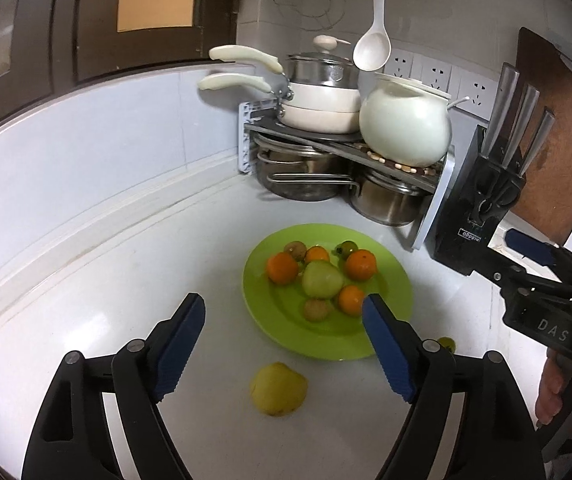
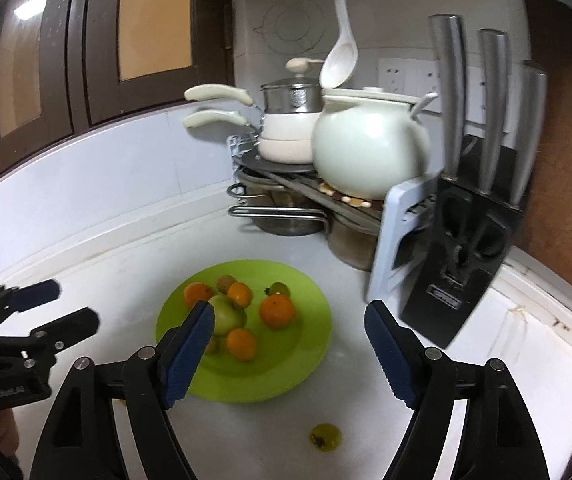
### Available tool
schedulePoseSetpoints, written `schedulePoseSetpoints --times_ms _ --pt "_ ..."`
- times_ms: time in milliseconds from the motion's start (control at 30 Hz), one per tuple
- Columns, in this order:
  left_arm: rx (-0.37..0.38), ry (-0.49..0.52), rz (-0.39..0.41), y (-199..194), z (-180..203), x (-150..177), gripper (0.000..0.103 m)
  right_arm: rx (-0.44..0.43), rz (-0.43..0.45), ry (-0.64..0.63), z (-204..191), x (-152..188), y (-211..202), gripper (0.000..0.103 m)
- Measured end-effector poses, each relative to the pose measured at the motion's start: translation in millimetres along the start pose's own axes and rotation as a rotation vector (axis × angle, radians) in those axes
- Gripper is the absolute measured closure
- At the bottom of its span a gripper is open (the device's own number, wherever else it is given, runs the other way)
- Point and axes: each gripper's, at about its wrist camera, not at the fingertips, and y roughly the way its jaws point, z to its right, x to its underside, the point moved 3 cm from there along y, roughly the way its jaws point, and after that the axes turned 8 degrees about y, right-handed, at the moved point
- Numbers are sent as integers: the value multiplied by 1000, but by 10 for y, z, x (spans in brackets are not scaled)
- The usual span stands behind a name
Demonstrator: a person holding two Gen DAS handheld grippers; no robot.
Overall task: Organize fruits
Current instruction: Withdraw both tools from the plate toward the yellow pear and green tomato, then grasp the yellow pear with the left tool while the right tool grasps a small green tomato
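A lime green plate [image 1: 390, 304] [image 2: 306, 344] on the white counter holds several oranges, a green apple [image 1: 321, 279] [image 2: 228, 314], two brown fruits and a small green tomato. A yellow fruit [image 1: 278, 389] lies on the counter in front of the plate, between my left gripper's fingers. A small green tomato [image 2: 325, 435] [image 1: 447, 343] lies on the counter right of it, between my right gripper's fingers. My left gripper [image 1: 284, 312] is open and empty above the counter. My right gripper [image 2: 288, 320] is open and empty; it shows at the right of the left wrist view [image 1: 542, 264].
A corner rack [image 1: 342, 148] with pots, pans and a white ceramic pot [image 1: 404, 128] stands behind the plate. A black knife block [image 1: 482, 196] [image 2: 466, 240] and a wooden board [image 1: 554, 132] stand at the right. A wall and a window frame bound the counter on the left.
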Motion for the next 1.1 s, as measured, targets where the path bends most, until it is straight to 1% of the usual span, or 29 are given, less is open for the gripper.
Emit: schedulePoseSetpoints --times_ms 33,167,233,333,433,567,700,833,1100 --pt "-10 3 4 -14 1 15 21 9 5 6 22 23 -27 20" --pt "-57 15 29 -88 16 121 17 30 10 27 79 92 -74 19" --pt "-73 24 29 -103 29 172 16 51 12 26 108 148 -98 19" --pt "-91 43 23 -118 59 267 16 70 -10 48 179 240 -111 19" --pt "-88 51 -4 -82 93 334 16 92 -35 47 237 337 -104 19" --pt "-83 60 -41 -14 142 451 16 95 -87 52 295 474 -60 19" --pt "-79 64 -77 73 157 547 16 114 -117 48 338 592 -10 19" --pt "-85 66 -101 146 149 632 16 110 -157 54 347 711 58 19" --pt "-75 64 -157 340 130 759 16 110 -227 59 364 852 235 20"
